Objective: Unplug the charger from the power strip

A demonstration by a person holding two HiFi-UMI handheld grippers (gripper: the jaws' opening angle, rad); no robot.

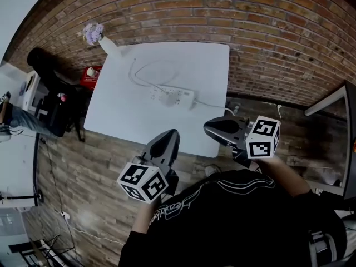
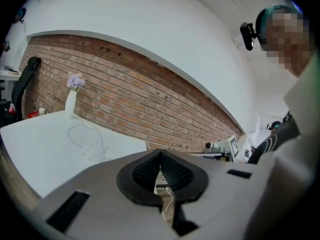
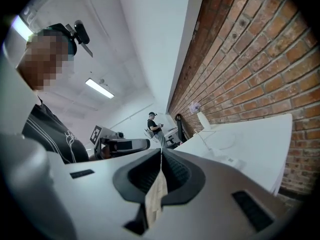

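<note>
Head view: white charger [image 1: 165, 99] hardly distinct from white power strip [image 1: 184, 97].

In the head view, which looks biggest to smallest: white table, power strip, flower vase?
Largest by far: the white table.
Then the power strip and the flower vase, which look about alike. The vase stands farther off at the table's corner, so I won't rank them.

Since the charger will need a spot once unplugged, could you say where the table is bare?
Bare: the table between the power strip and its near edge, and the far right corner. Crowded: the middle, with the cable loop, and the vase corner.
</note>
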